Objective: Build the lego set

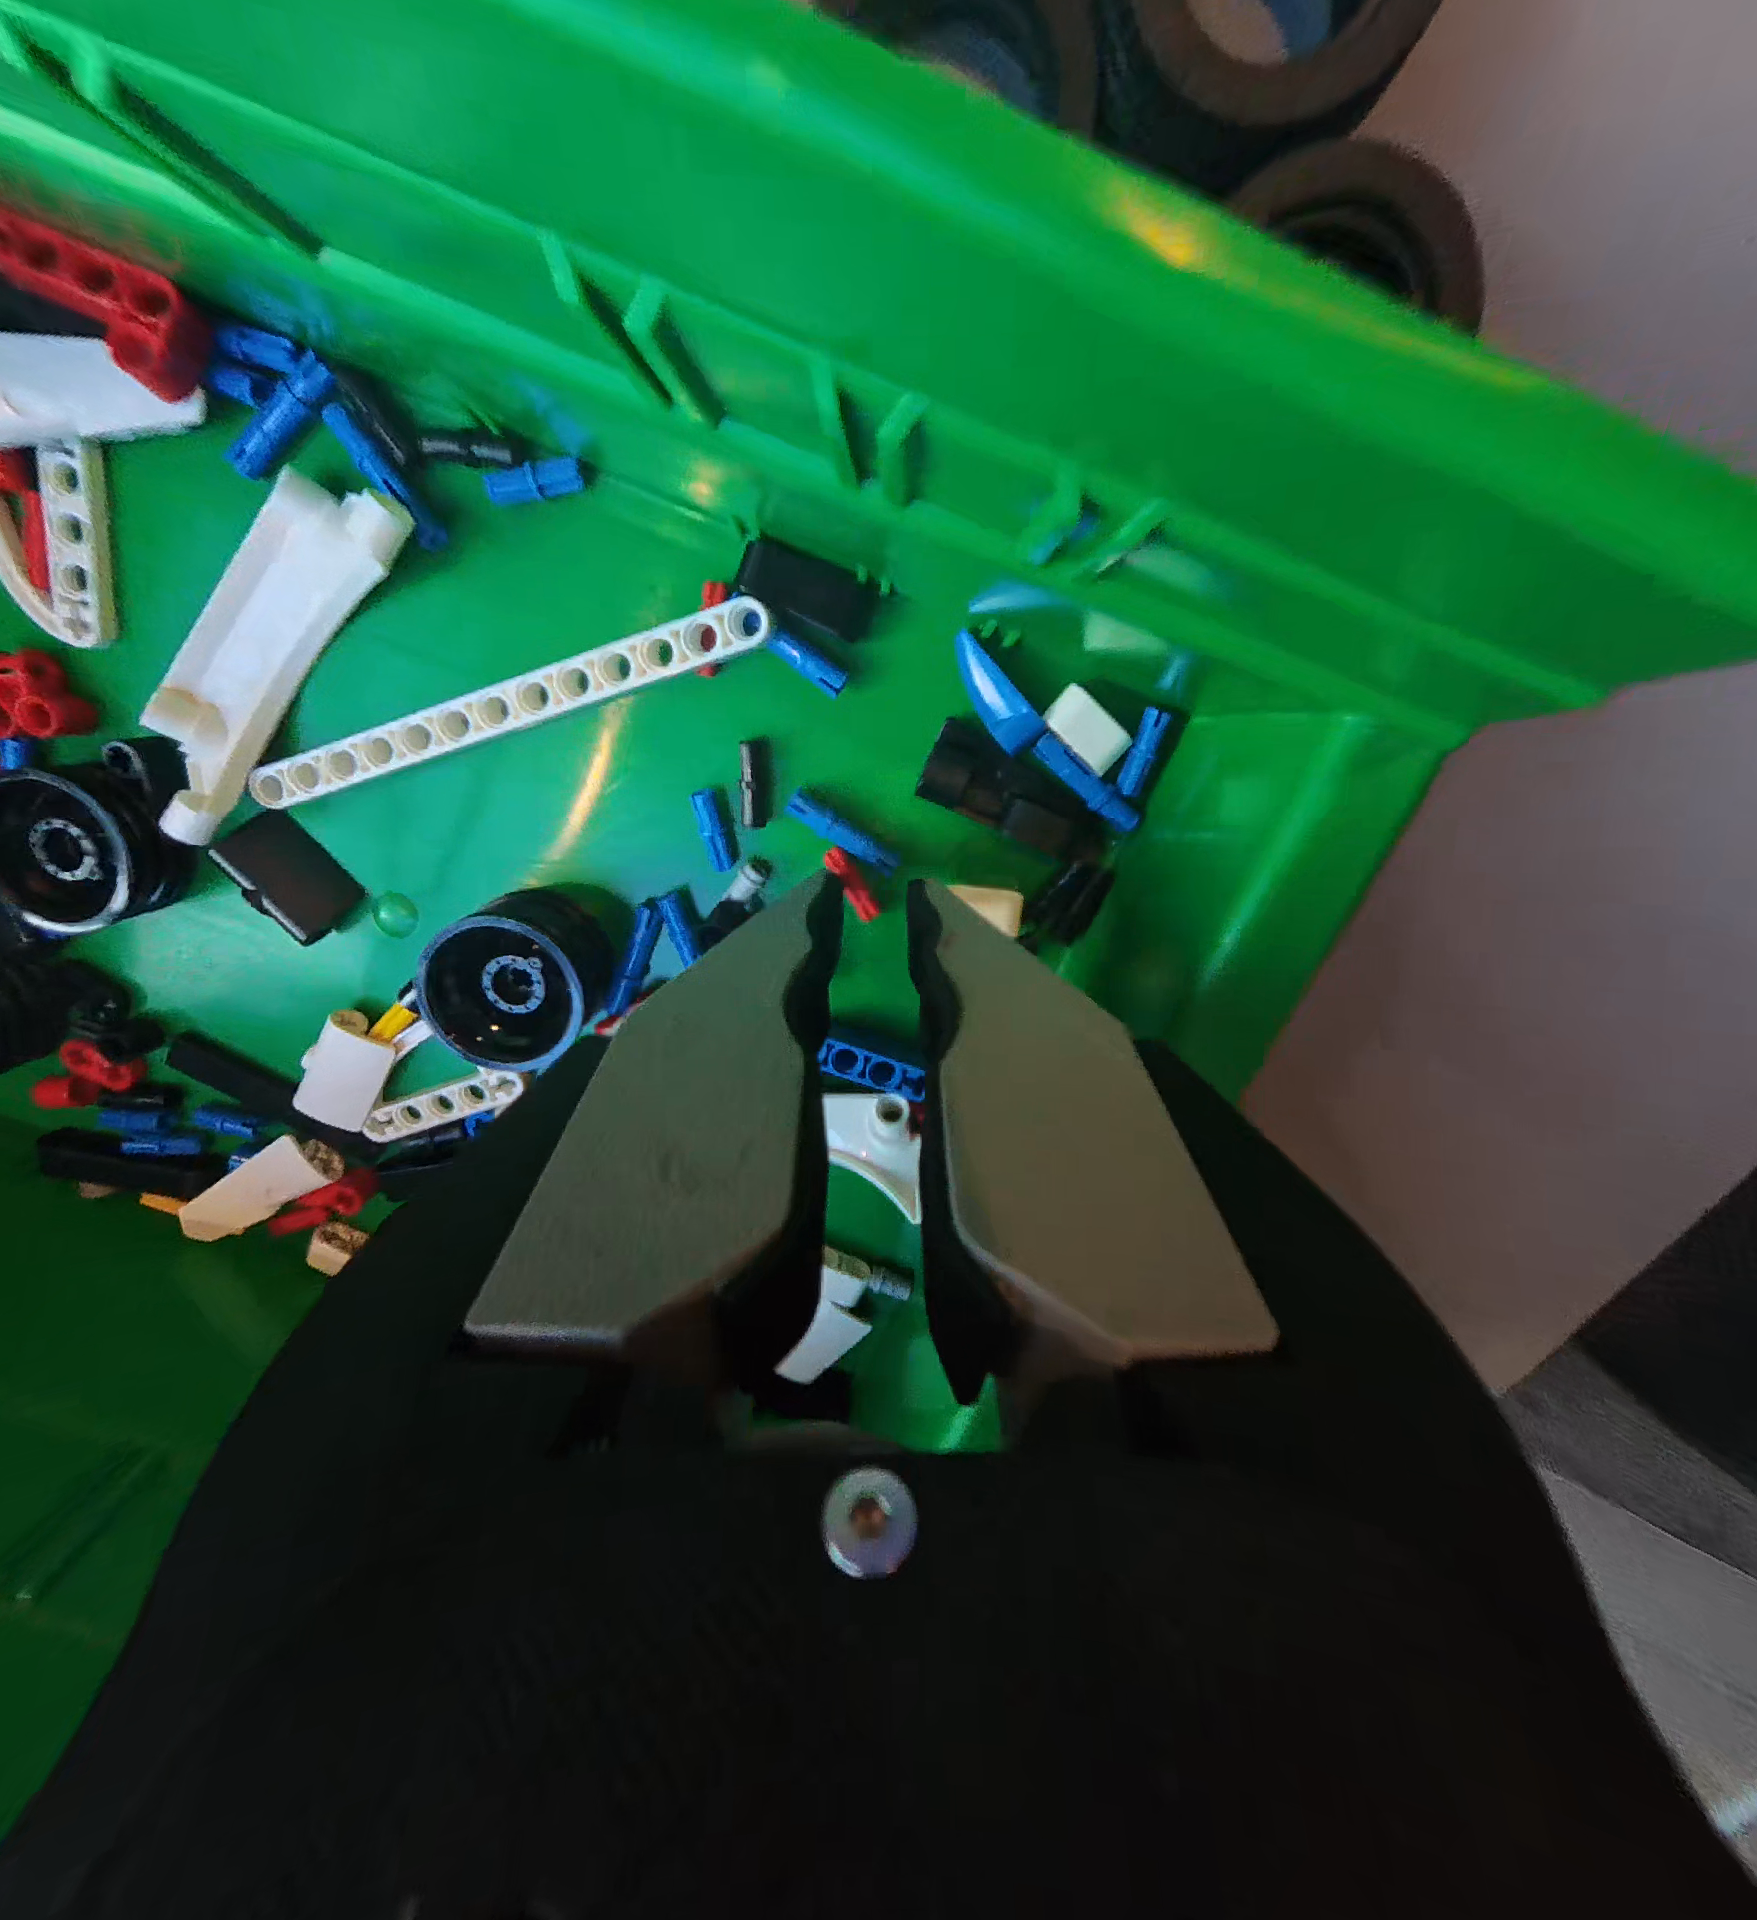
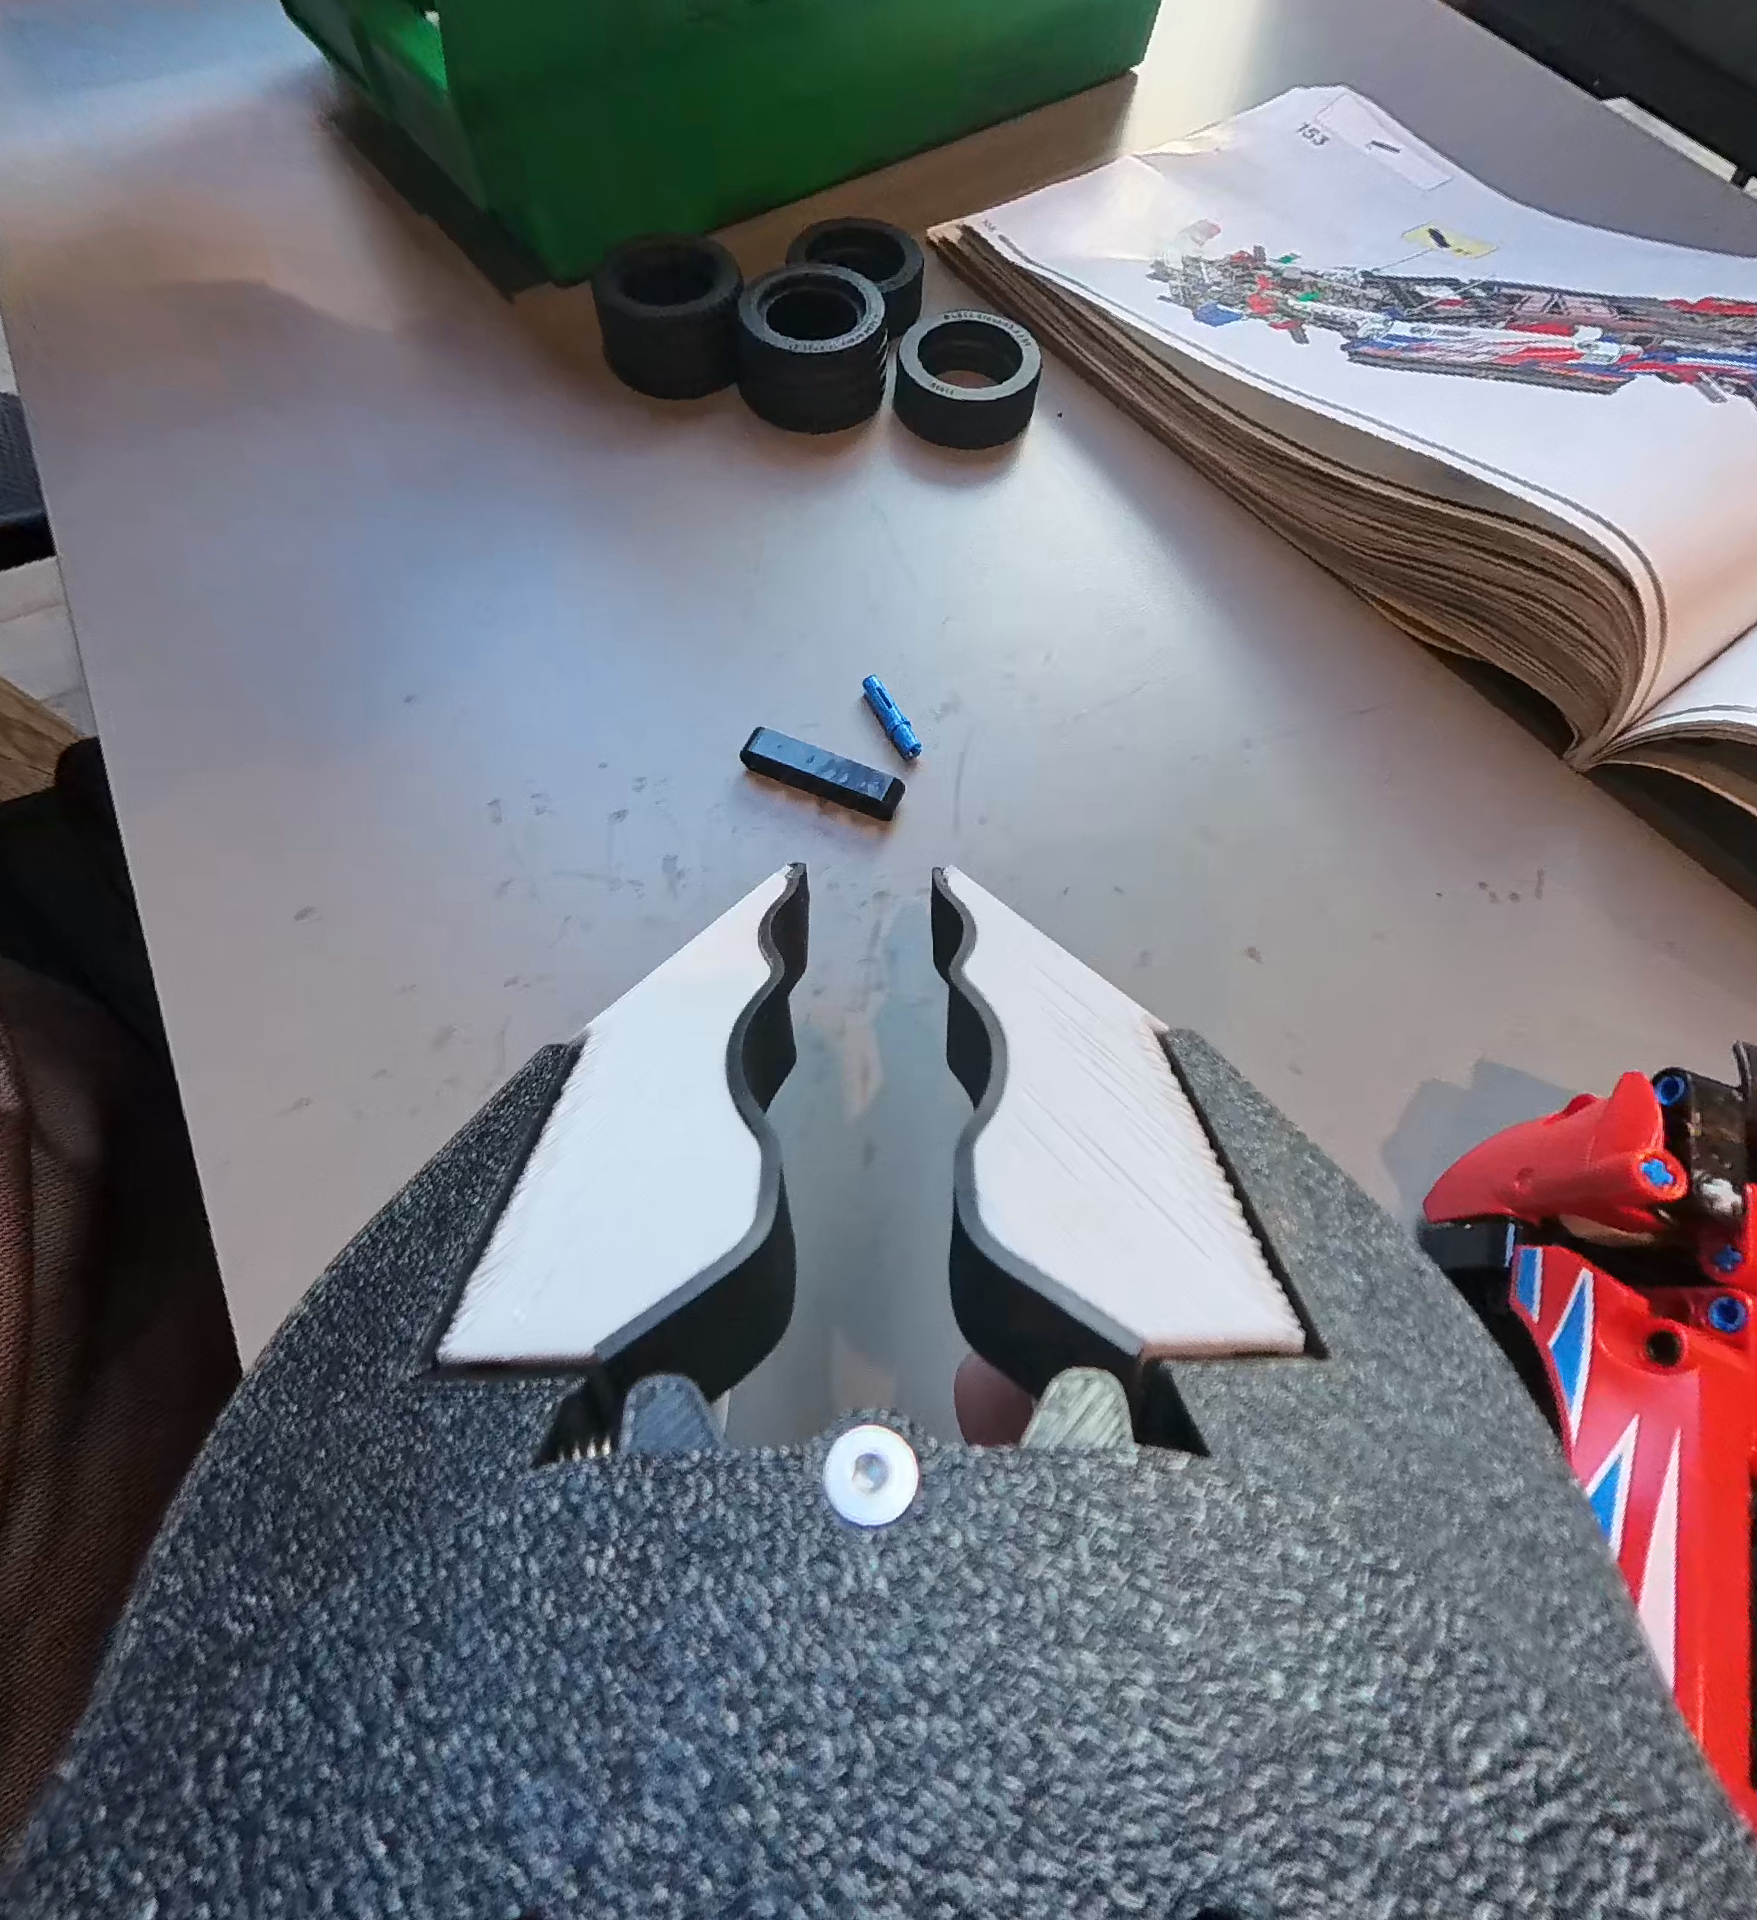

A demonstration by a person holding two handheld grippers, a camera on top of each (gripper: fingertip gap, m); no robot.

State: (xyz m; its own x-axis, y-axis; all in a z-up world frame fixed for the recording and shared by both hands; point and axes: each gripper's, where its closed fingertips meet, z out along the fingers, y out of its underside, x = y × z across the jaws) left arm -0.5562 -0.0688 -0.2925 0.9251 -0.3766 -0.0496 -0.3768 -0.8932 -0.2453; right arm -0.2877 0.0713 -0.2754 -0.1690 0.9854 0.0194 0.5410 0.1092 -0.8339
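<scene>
Left gripper [image 1: 872, 896]: positioned inside the green bin [image 1: 1061, 436], above the loose parts. Jaws stand slightly apart with nothing between them. Directly below the tips lie a small red pin [image 1: 851, 883] and a blue beam [image 1: 869, 1062]; a white curved panel [image 1: 879, 1148] shows through the gap. Farther into the bin lie a long white beam [image 1: 510, 701], two black wheel hubs [image 1: 500, 982] and scattered blue pins [image 1: 713, 828].

Right gripper [image 2: 869, 878]: held above the counter [image 2: 386, 623], jaws apart and empty. Just ahead of the tips a short black beam [image 2: 822, 772] lies flat, with a single blue pin [image 2: 892, 716] just beside its far end, not clearly touching. Beyond these, four black tyres [image 2: 814, 348] stand grouped near the bin's outer wall. An open instruction booklet [image 2: 1373, 343] lies to the right. The partly built red model [image 2: 1684, 1351] sits at the near right edge of the counter.
</scene>
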